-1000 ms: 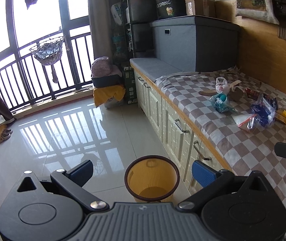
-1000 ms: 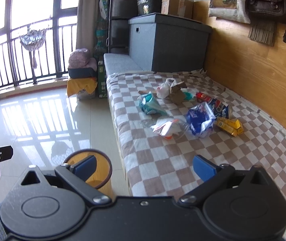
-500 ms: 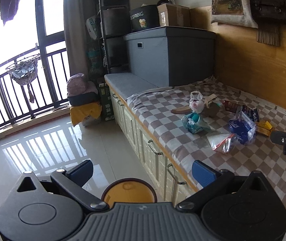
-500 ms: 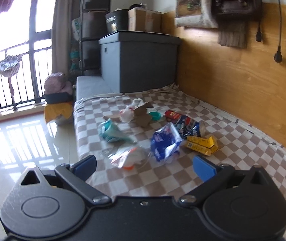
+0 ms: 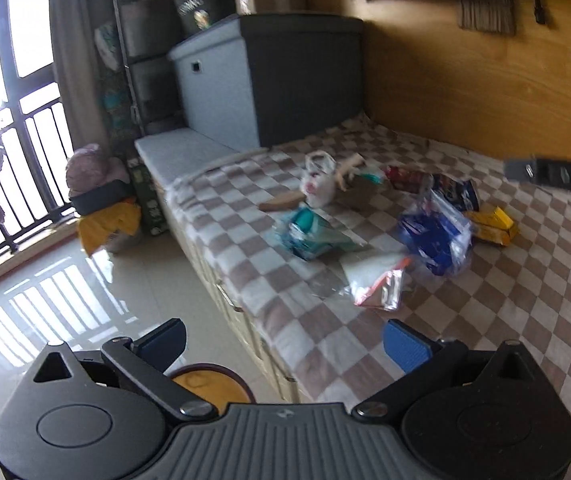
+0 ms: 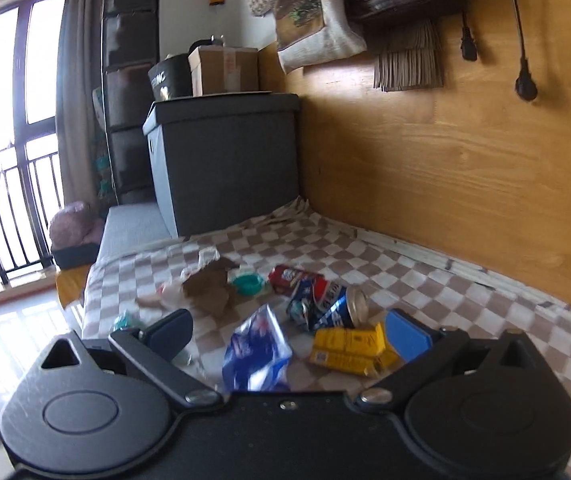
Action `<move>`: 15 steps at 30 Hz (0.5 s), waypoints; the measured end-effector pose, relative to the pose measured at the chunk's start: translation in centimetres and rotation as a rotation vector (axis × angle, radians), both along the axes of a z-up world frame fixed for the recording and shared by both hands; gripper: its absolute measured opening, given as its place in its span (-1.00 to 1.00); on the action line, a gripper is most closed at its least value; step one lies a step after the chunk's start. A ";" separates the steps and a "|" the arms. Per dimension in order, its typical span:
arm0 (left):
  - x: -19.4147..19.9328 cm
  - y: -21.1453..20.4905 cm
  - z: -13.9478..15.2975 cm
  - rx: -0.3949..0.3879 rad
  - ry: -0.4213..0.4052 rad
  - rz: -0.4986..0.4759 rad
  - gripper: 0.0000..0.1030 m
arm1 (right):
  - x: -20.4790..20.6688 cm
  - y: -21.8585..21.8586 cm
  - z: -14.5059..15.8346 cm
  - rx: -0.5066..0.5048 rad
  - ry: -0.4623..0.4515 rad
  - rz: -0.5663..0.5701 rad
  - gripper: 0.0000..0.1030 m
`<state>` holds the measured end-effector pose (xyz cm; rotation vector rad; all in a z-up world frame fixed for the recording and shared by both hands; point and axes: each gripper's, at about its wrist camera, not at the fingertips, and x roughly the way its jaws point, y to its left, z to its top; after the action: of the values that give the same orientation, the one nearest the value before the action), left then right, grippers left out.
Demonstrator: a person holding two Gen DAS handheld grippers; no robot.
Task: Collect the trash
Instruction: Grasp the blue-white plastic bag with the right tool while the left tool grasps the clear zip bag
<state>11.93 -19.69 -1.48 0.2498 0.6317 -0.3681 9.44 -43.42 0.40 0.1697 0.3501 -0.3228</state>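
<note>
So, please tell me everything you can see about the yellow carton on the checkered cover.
The yellow carton is a flat, oblong box, bright yellow with small dark print and a barcode-like patch at one end. It looks like thin cardboard, a little crumpled. It lies on its side on the checkered cover, beside the blue crushed can; whether they touch is unclear. In the left wrist view it lies behind the blue plastic bag.

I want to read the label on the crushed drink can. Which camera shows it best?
The right wrist view: the blue can lies close, its open end and lettering facing the camera. In the left wrist view it is farther off, blurred, partly behind a blue bag.
</note>
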 end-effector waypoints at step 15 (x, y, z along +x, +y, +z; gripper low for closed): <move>4.9 -5.4 -5.4 -0.032 0.107 -0.178 1.00 | 5.6 -5.0 -10.1 0.226 -0.004 0.114 0.86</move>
<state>16.79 -25.12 -6.90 0.2575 0.7101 -0.5657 15.05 -48.38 -9.69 0.3706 0.3899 -0.1700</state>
